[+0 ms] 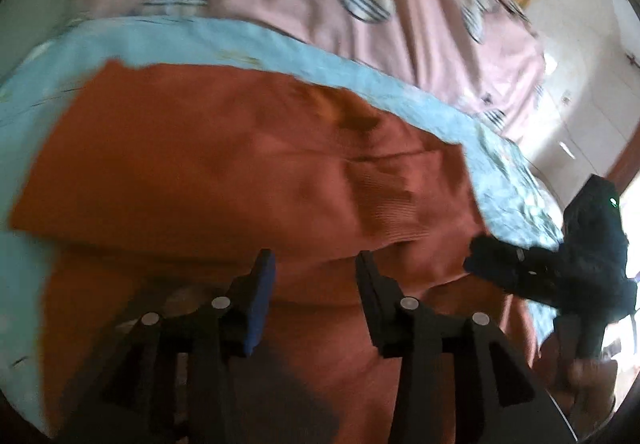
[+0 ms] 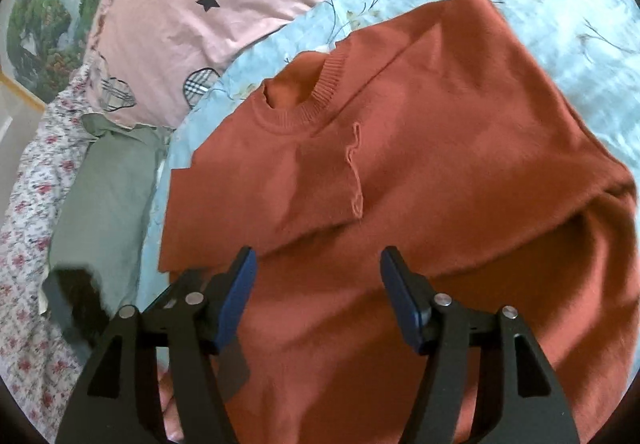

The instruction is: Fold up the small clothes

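Ahead of both empty, spread tongs, left and right, the sweater lies partly folded; final folds seemingly remain.

The sweater is rust orange, plain, with a ribbed collar of the same colour. Under it lies a light blue sheet with faint dark twig lines. Far off, the quilt is pale pink with plaid hearts and black stars. At left are a sage green cloth and a white, red-flowered sheet. Both claws are black with blue pads.
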